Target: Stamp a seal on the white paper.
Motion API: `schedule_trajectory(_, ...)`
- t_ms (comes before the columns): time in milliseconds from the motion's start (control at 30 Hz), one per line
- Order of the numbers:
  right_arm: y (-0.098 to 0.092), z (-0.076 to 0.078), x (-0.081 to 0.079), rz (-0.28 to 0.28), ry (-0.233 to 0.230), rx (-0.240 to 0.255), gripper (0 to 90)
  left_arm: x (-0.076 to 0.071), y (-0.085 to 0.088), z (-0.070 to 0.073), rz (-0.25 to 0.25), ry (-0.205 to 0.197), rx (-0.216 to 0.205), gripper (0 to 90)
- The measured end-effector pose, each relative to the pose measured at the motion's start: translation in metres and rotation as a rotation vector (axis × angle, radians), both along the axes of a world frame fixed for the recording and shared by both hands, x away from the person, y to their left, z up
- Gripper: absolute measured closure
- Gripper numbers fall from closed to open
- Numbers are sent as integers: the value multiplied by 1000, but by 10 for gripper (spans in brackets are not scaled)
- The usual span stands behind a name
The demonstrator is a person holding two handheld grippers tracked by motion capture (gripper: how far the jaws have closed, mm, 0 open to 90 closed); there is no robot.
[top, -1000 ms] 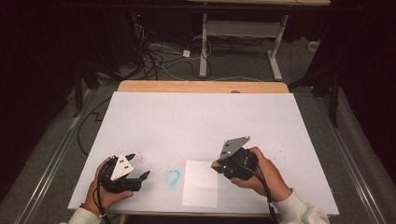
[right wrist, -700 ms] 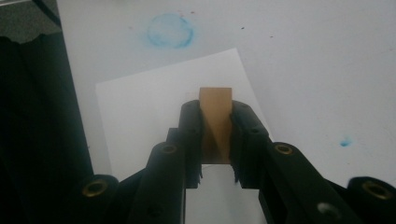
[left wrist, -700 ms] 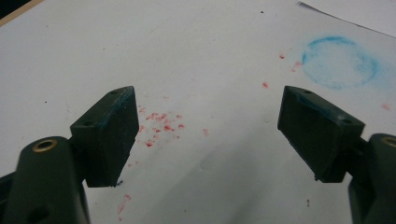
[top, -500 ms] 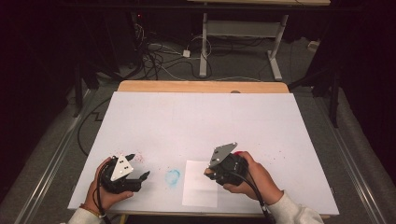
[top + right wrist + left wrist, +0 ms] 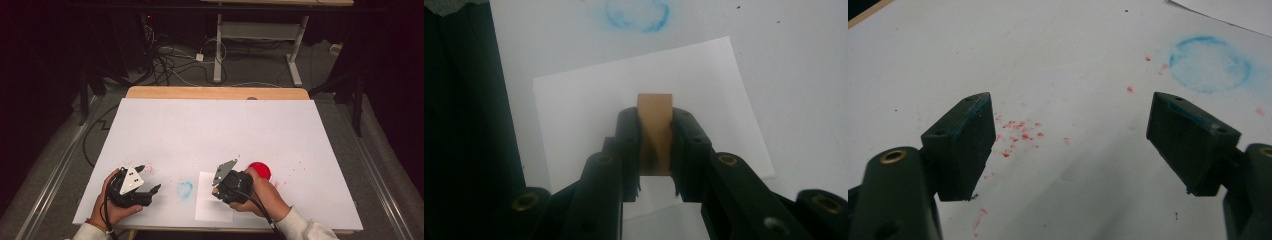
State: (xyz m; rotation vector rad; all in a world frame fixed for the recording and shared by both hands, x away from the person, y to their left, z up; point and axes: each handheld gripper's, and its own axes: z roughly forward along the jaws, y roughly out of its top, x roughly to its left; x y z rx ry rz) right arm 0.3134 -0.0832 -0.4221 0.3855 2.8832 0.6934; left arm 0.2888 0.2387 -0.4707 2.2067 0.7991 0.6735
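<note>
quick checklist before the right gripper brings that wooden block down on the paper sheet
1. Grip: right gripper shut on the wooden block, block upright between the pads: ok.
2. Target: paper sheet lies flat under the block: ok.
3. Paper bare where the block points: ok.
4. Left gripper open, holding nothing, apart from the sheet: ok.
5. Red pad beside the right hand, off the sheet: ok.
6. Ink on the block's underside: cannot tell.
</note>
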Motion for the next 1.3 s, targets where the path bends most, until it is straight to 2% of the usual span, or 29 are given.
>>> schedule_trajectory(367, 2, -12, 11, -26, 30, -35, 759, 0, -1, -1, -2, 5, 2, 191)
schedule_trajectory(533, 4, -19, 14, -24, 20, -63, 759, 0, -1, -1, -3, 7, 4, 191)
schedule_trajectory(567, 4, -20, 14, -22, 24, -81, 759, 0, -1, -1, -3, 6, 4, 192)
schedule_trajectory(600, 5, -23, 15, -18, 24, -83, 759, -1, -1, -1, 1, 17, -1, 192)
schedule_trajectory(733, 5, -25, 17, -24, 39, -76, 760, 0, -2, -1, -5, 7, 9, 192)
schedule_trajectory(767, 4, -24, 17, -24, 47, -80, 761, -1, -3, -1, -2, 19, 6, 192)
schedule_trajectory(800, 5, -26, 17, -23, 43, -67, 761, -1, -3, -1, -4, 18, 7, 192)
schedule_trajectory(867, 4, -25, 17, -25, 46, -80, 761, -1, -3, -1, -3, 18, 5, 192)
schedule_trajectory(967, 3, -26, 19, -28, 58, -63, 761, -1, -3, -1, -2, 19, 6, 193)
schedule_trajectory(1033, 3, -27, 19, -25, 56, -59, 762, 0, -3, 0, -11, 6, 13, 192)
schedule_trajectory(1267, 3, -27, 18, -28, 56, -62, 762, 0, -4, 0, -10, 9, 16, 194)
schedule_trajectory(1300, 4, -26, 18, -24, 48, -78, 762, 0, -4, -1, -6, 22, 12, 194)
